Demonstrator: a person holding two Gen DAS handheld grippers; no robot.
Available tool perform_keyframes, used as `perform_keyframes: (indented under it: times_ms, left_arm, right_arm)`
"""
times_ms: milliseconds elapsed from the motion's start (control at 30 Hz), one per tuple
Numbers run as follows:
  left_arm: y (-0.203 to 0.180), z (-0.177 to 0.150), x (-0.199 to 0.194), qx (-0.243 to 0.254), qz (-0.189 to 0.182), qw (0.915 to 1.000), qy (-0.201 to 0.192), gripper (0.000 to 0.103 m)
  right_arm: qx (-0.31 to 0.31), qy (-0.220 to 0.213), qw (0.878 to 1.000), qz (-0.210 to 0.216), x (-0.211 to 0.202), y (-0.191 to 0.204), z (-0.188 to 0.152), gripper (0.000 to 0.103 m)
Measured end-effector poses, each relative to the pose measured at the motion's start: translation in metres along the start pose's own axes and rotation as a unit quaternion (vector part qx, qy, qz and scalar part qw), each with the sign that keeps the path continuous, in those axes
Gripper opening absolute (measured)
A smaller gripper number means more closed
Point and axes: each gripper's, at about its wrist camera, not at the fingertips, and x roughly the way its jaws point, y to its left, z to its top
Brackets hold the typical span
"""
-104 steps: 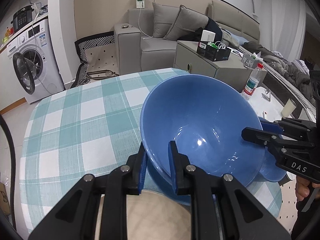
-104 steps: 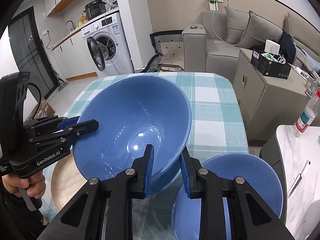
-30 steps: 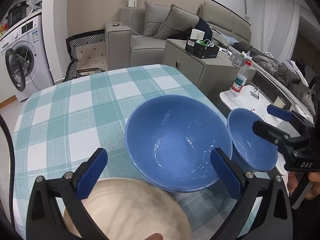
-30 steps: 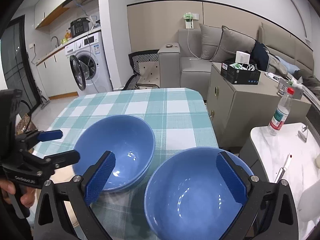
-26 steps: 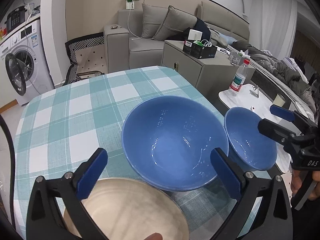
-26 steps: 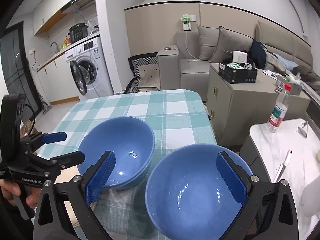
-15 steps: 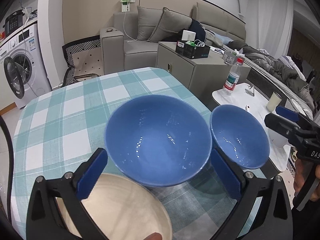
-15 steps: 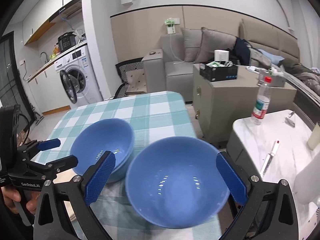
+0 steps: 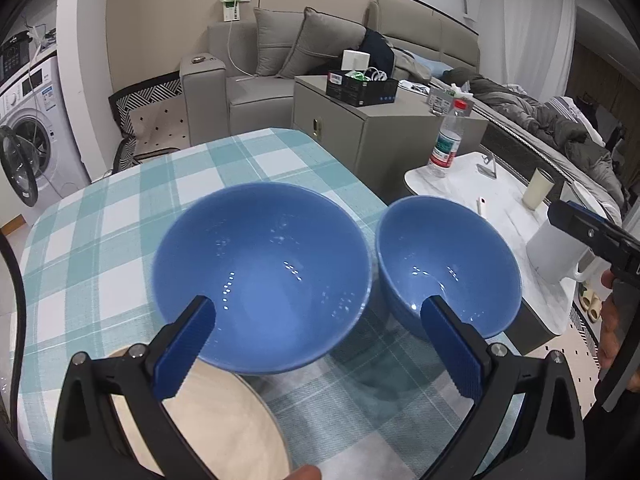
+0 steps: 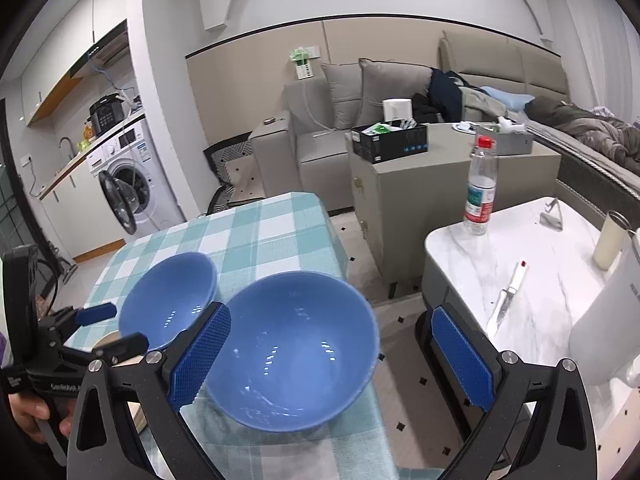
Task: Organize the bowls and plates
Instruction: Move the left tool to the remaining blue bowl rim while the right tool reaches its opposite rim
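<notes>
Two blue bowls stand side by side on the checked tablecloth (image 9: 120,200). In the left wrist view the left bowl (image 9: 260,292) is just ahead of my open, empty left gripper (image 9: 316,340), and the right bowl (image 9: 448,264) is beside it. A beige plate (image 9: 216,424) lies under my left gripper's near finger. In the right wrist view my right gripper (image 10: 328,356) is open and empty, its jaws wide over the right bowl (image 10: 292,348) at the table's corner. The left bowl (image 10: 168,300) lies beyond, with my left gripper (image 10: 104,328) at it.
A white marble side table (image 10: 520,248) stands to the right with a water bottle (image 10: 480,188), a knife (image 10: 508,296), a cup (image 10: 608,244) and a white kettle (image 10: 608,328). A grey cabinet (image 10: 440,184), sofa and washing machine (image 10: 128,188) lie beyond. The right bowl sits near the table's edge.
Both grippers let go of the large bowl, which now rests on the table. Both have since pulled back and swung right, jaws wide open.
</notes>
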Motion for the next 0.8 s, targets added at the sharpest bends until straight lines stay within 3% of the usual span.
perform_keyframes:
  times_ms: [500,733,800]
  left_arm:
    - [-0.030,-0.005,0.007,0.026,-0.054,0.9982,-0.004,0.101]
    - [-0.045,-0.006,0.001,0.043,-0.080,0.9958,-0.008,0.062]
    - [-0.049,-0.006,0.002,0.047,-0.084,0.9953,-0.002,0.060]
  right_arm:
    - [0.006,0.020,1.000,-0.023,0.016,-0.027,-0.006,0.102]
    - [0.015,0.018,1.000,-0.010,0.017,-0.033,-0.006,0.102]
    - [0.013,0.022,1.000,-0.002,0.019,-0.031,-0.007,0.102]
